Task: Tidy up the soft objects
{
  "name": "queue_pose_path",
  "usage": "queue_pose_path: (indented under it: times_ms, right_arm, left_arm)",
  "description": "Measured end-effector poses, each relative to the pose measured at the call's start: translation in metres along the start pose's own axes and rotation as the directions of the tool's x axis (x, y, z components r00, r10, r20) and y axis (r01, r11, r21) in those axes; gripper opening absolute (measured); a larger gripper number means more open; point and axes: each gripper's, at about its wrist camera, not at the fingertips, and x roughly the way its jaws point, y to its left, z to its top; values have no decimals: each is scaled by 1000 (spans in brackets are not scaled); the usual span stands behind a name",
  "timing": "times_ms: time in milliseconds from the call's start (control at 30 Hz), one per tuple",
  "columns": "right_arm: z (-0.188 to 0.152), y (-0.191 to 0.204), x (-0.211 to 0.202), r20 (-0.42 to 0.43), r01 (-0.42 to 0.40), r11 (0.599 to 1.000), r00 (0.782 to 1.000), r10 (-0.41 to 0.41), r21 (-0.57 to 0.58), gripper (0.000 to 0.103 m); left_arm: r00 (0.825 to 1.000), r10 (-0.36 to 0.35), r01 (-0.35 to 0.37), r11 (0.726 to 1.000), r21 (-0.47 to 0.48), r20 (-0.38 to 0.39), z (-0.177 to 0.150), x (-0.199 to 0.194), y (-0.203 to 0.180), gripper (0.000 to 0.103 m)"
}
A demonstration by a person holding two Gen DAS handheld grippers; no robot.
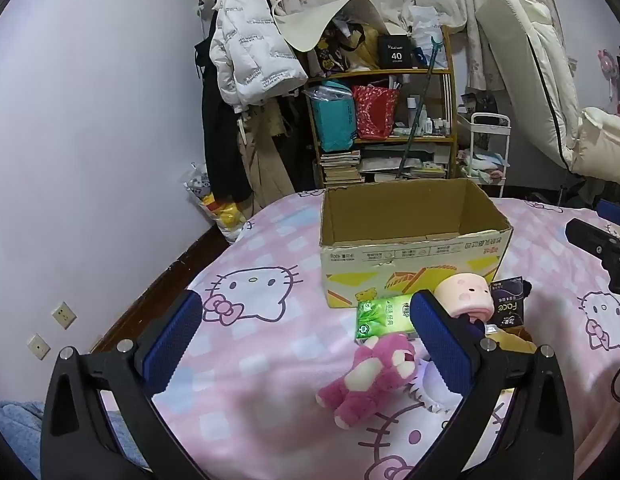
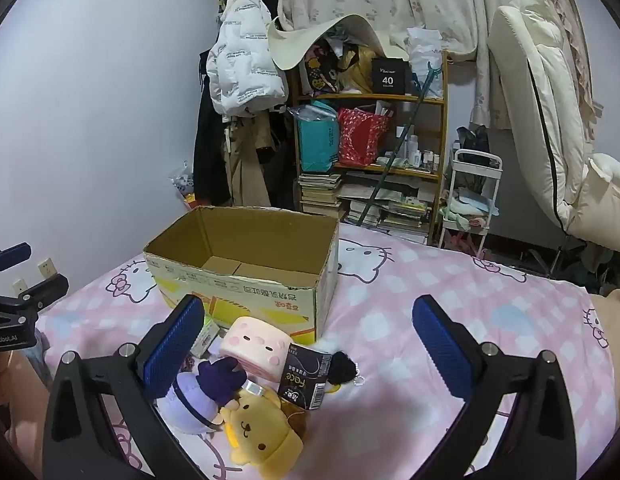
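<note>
An open, empty cardboard box stands on the pink cartoon-cat bedspread. In front of it lie a pink plush bear, a green tissue pack, a pink cube plush, a black "Face" pack, a purple plush, a yellow dog plush and a black pompom charm. My left gripper hovers open, left of the pile, nothing between its fingers. My right gripper is open above the pile's right side, holding nothing.
Behind the bed are a cluttered wooden bookshelf, hanging coats, a white trolley and a folded cream mattress. The bed's left edge drops to a dark floor by the wall sockets.
</note>
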Motion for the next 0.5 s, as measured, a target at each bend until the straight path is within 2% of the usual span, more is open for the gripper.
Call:
queue_pose_path:
  times_ms: [33,500]
  right_arm:
    - [0,0,0,1,2,1000,1000,-2,-1,103]
    - [0,-1,0,-3,15,1000,1000,-15,-11,103]
  left_arm:
    - [999,8,-8,1000,13,32,-1,-3,-1,102]
    - [1000,3,-3,1000,1,27,0,-8,1,102]
